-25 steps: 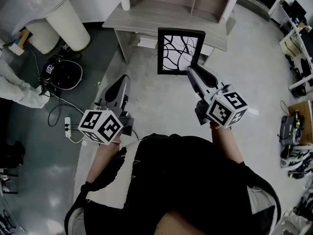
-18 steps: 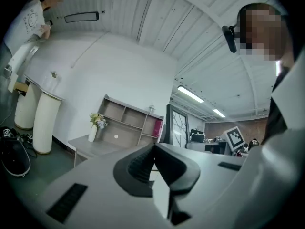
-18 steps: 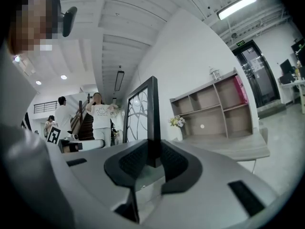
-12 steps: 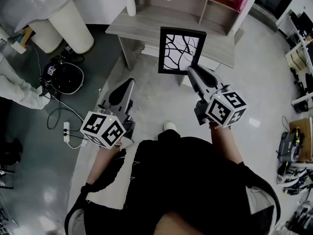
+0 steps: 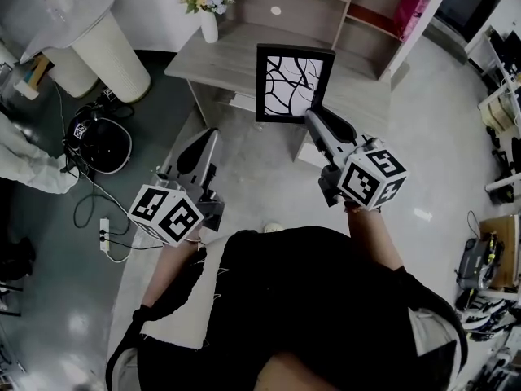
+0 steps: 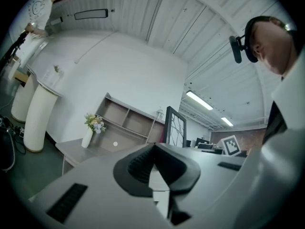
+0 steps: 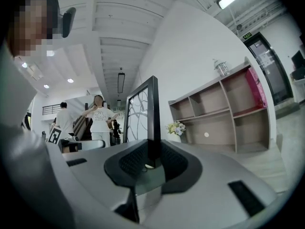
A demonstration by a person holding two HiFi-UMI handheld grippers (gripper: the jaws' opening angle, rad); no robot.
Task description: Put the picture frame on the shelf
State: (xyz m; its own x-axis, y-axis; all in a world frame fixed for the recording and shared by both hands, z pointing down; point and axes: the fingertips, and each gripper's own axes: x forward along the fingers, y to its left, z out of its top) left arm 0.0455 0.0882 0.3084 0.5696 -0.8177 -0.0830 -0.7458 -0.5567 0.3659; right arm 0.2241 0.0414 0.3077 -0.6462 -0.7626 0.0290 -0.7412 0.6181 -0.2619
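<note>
The picture frame [image 5: 293,84] is black with a white sheet of black branching lines. It hangs upright in the air in front of the wooden desk [image 5: 236,59]. My right gripper [image 5: 313,119] is shut on its lower right edge; in the right gripper view the frame's edge [image 7: 152,113] stands between the pads. My left gripper [image 5: 199,151] is shut and empty, left of the frame and apart from it. The shelf unit [image 5: 326,6] with open compartments stands on the desk, and also shows as the shelf [image 6: 128,120] and the shelf [image 7: 224,113].
A white vase of flowers [image 5: 208,10] stands on the desk's left end. Left of it are a white pedestal table [image 5: 98,35], a black helmet [image 5: 98,133], and a power strip with cables [image 5: 104,230]. A person's white sleeve [image 5: 28,169] is at the far left.
Both grippers and the held frame have moved forward toward the desk. The desk and shelf now sit lower and nearer in the head view, with more of the shelf showing.
</note>
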